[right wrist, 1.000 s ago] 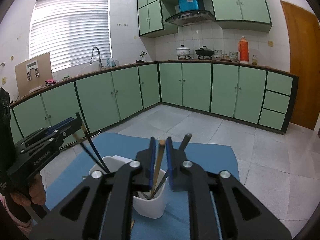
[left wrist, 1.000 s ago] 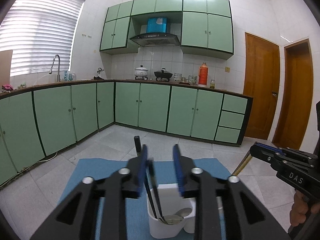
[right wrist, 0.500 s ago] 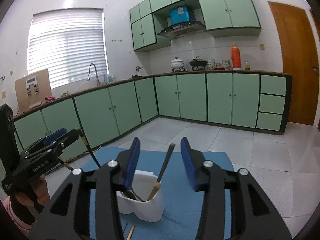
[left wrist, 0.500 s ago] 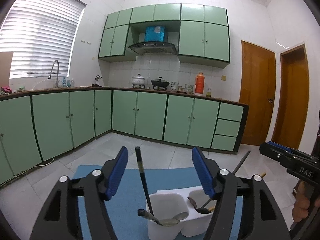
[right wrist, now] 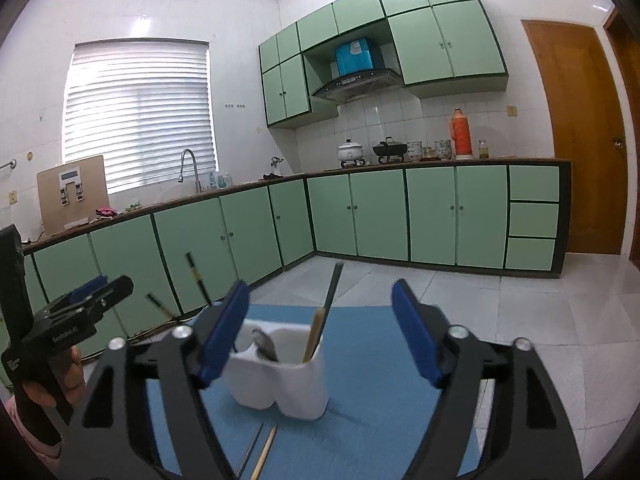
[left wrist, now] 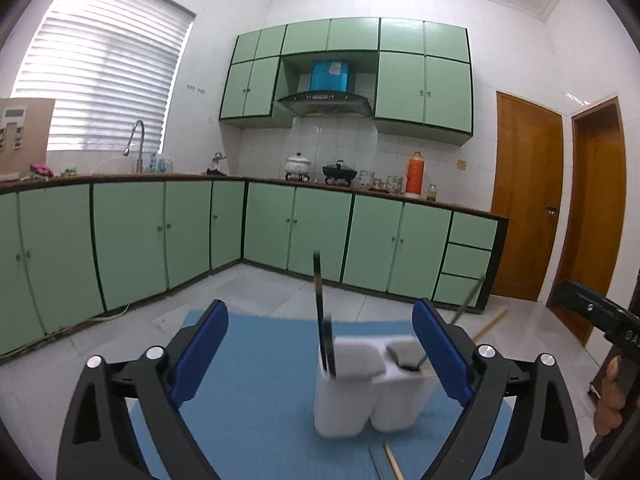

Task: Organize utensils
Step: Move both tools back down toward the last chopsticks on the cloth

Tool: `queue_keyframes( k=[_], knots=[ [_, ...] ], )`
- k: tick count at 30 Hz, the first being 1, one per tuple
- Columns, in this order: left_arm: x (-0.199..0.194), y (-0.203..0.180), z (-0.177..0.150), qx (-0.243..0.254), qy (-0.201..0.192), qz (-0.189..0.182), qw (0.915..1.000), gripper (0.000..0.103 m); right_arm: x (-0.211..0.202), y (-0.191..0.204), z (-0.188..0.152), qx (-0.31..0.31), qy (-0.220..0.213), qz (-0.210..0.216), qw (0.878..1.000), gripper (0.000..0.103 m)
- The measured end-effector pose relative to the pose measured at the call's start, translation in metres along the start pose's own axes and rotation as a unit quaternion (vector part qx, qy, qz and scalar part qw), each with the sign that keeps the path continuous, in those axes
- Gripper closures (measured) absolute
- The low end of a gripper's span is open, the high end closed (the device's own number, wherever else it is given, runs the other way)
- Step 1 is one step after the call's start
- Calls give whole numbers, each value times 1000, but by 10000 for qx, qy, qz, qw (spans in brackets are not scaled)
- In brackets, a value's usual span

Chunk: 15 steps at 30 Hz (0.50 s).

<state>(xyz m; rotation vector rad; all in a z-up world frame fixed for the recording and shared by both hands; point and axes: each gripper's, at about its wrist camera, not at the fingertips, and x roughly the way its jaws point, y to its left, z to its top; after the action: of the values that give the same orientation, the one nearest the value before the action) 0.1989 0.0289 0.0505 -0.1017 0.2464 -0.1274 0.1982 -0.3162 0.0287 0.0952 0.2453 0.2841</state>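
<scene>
Room: a kitchen with green cabinets [left wrist: 128,240] at left and far, tiled floor [right wrist: 540,312], wooden door [left wrist: 524,196] at right.
Surface: a blue mat [left wrist: 256,408], flat and probably grippy.
Holder: white two-compartment holder [left wrist: 360,392] stood at mat centre; likely light plastic, easily tipped.
Utensils: black-handled utensils [left wrist: 320,308] stood upright inside; loose chopsticks [right wrist: 264,456] lay near the holder; judged thin, stiff, slippery, best taken mid-shaft.
Left gripper [left wrist: 320,356]: jaws wide apart, empty.
Right gripper [right wrist: 320,332]: jaws wide apart, empty.
</scene>
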Motion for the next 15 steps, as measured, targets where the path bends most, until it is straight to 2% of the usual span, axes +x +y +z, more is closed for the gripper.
queue_keyframes(
  k=[3,6,15],
  knots=[
    [-14,0,-17,29,177,24,9998,8,-15,6,-15,-17,-13,24,10000,13],
    [-27,0,-34,76,350,87,9993,7,-27,13,-29,-43,41,16,10000,7],
    [-67,2,-84,136,673,303,9972,6,-44,35,-76,-108,428,-104,9990,5]
  ],
)
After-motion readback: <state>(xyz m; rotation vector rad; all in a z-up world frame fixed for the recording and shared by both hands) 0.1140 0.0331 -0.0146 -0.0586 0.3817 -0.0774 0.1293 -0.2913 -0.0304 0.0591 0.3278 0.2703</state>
